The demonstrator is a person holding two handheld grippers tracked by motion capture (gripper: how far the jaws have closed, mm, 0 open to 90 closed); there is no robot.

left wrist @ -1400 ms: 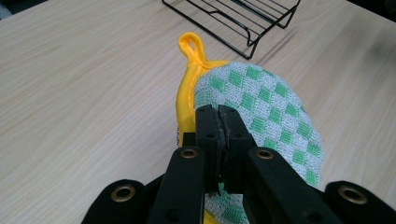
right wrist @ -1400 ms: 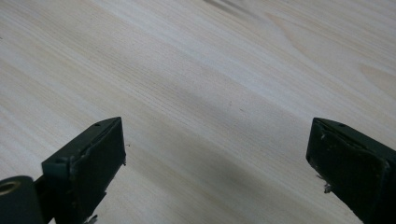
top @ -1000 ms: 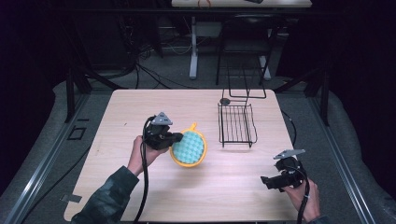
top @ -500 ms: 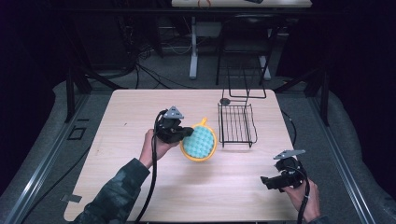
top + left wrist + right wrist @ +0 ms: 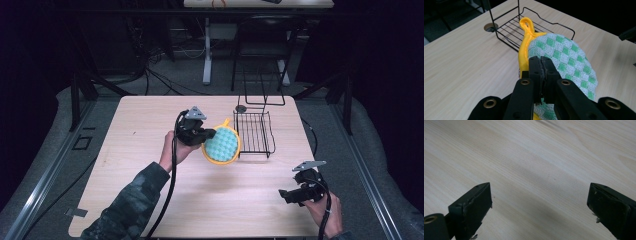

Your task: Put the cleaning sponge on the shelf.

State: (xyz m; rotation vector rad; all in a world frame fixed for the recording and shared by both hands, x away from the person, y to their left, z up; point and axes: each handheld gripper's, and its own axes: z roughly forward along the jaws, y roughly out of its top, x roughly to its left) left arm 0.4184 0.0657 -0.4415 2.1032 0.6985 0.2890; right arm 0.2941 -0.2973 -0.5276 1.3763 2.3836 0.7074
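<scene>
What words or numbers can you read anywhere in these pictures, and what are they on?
None can be read: no words, numbers or brand marks.
The green-checked pot holder with the yellow loop, clamped in the left hand-held gripper, carries a pattern, no letters.
The black wire rack, the wooden table and the right hand-held gripper, jaws apart, bear no labels.

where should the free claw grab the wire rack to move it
Judging by its shape, take the wire rack by the raised rim wire on its near right side, coming down from above with the open right claw. The thin rim fits between the jaws; the left side is crowded by the pot holder in the left claw.
</scene>
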